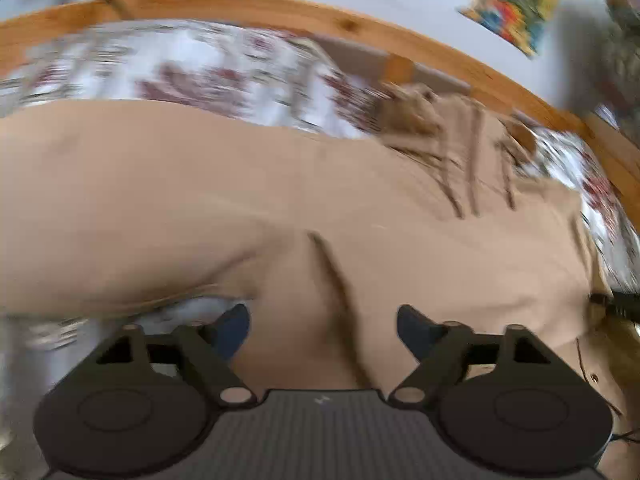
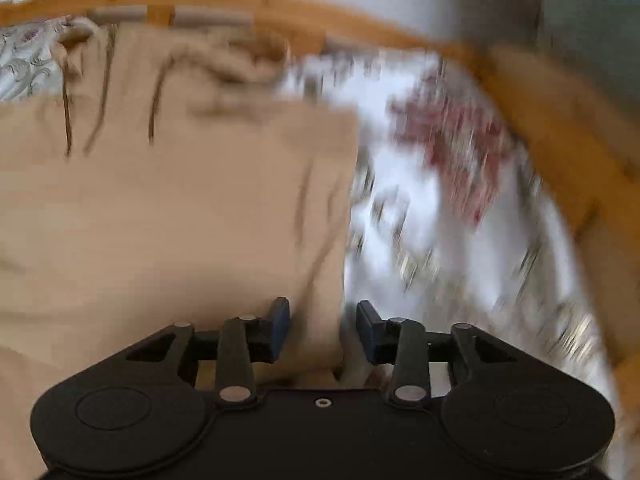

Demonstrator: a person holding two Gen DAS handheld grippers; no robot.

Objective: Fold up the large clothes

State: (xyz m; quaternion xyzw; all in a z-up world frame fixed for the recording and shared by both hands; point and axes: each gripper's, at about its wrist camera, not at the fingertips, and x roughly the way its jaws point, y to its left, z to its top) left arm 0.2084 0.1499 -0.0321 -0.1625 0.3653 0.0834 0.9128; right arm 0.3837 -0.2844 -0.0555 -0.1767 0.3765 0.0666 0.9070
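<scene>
A large beige garment (image 1: 280,200) lies spread on a bed with a floral sheet (image 1: 200,68). Both views are motion-blurred. My left gripper (image 1: 323,326) is open just above the garment's near part, with a dark crease running between its fingers. My right gripper (image 2: 323,330) is open over the garment's right edge (image 2: 312,240), with beige cloth between the fingers. The garment's far end is wrinkled and bunched near the bed rail (image 2: 180,64). The other gripper's dark tip (image 1: 620,306) shows at the right edge of the left wrist view.
A wooden bed frame (image 1: 280,10) curves along the far side, and it also shows in the right wrist view (image 2: 560,128). Floral sheet (image 2: 440,200) lies bare to the right of the garment. A colourful patterned item (image 1: 516,4) hangs on the pale wall behind.
</scene>
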